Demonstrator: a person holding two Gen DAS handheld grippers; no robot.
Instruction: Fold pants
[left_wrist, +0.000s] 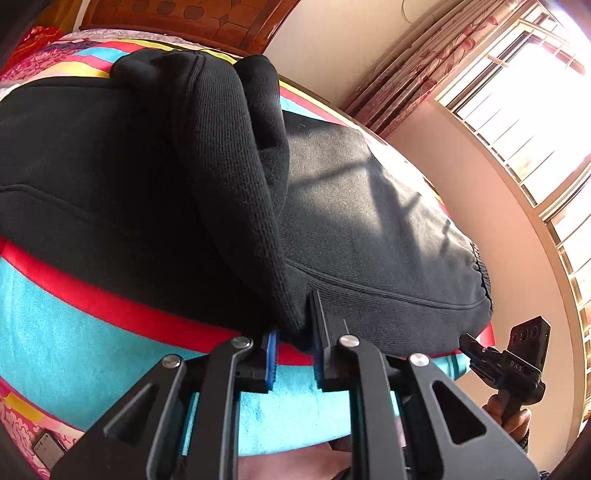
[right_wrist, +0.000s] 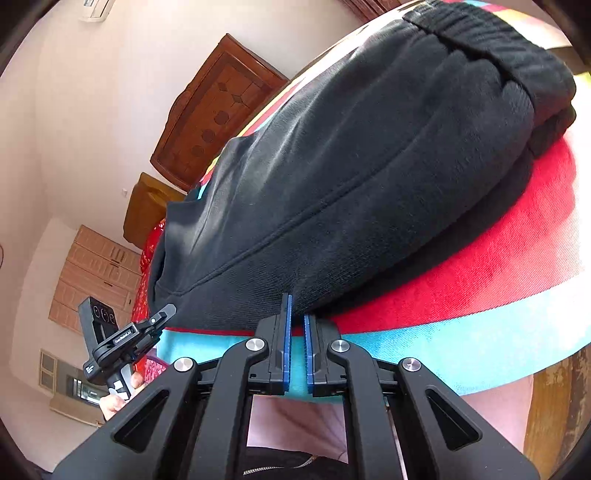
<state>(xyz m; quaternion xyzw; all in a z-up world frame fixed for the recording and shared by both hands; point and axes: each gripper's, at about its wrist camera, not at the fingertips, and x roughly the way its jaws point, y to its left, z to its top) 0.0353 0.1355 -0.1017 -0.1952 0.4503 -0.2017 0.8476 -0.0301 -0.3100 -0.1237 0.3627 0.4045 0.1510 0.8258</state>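
Black pants (left_wrist: 369, 221) lie spread over a bed with a striped sheet (left_wrist: 74, 332). A raised fold of the cloth (left_wrist: 236, 184) runs down into my left gripper (left_wrist: 293, 328), whose blue pads are shut on it at the near edge. In the right wrist view the pants (right_wrist: 369, 166) fill the middle, with the ribbed waistband (right_wrist: 480, 48) at the top right. My right gripper (right_wrist: 297, 310) has its pads almost together, pinching the pants' near edge. Each gripper shows in the other's view: the right gripper (left_wrist: 466, 341) at the pants' lower right corner, the left gripper (right_wrist: 164, 314) at their left end.
A carved wooden headboard (left_wrist: 203, 14) stands behind the bed. A bright barred window (left_wrist: 535, 110) with a flowered curtain (left_wrist: 424, 62) is at the right. A phone (left_wrist: 48, 448) lies on the sheet at the lower left. Wooden drawers (right_wrist: 96, 273) stand against the far wall.
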